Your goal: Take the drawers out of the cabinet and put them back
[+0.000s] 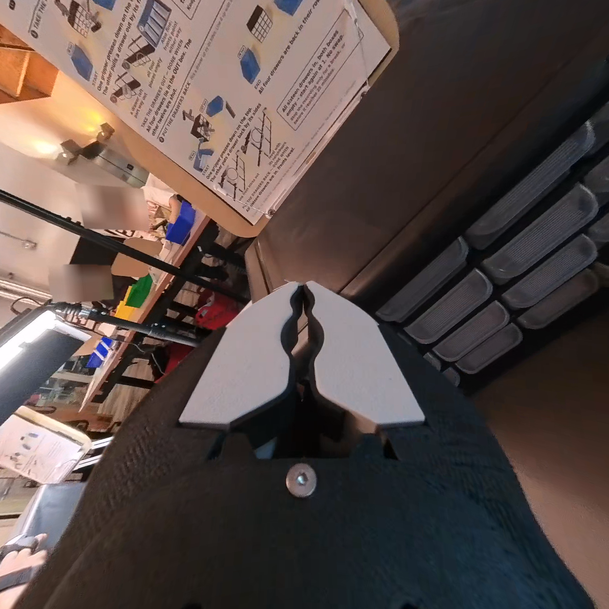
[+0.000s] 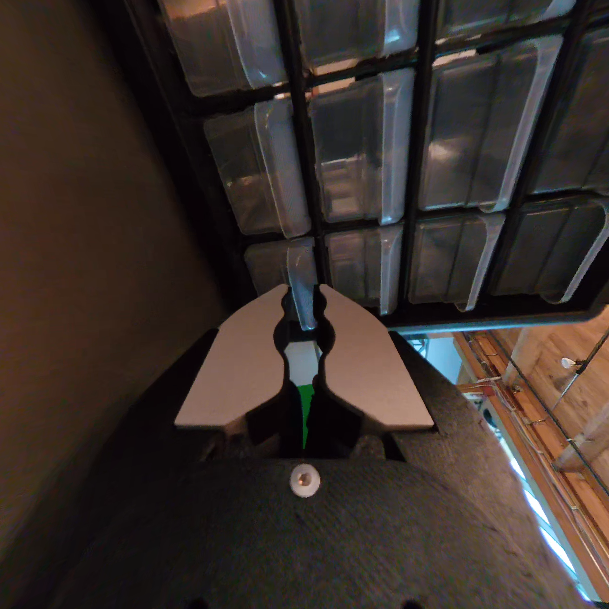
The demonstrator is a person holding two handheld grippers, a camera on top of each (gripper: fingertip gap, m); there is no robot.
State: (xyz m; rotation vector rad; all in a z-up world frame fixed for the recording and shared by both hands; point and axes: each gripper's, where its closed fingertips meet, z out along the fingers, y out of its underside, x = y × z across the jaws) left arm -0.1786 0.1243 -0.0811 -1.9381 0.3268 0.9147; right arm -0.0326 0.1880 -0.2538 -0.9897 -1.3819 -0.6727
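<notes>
Two grippers, both rolled sideways. Left gripper (image 1: 302,287) jaws closed, empty, by cabinet (image 1: 379,184) top. Right gripper (image 2: 301,290) jaws pinch corner drawer (image 2: 298,273) handle.

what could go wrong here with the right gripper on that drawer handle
1. The right gripper pinches only the thin clear lip of the corner drawer, near the fingertips; it might slip off during a pull.
2. The left gripper is shut and rests at the edge of the cabinet top, not squarely on it, so the cabinet could shift or tip with the pull.
3. Neighbouring drawers sit close; an angled pull might jam the drawer.
</notes>
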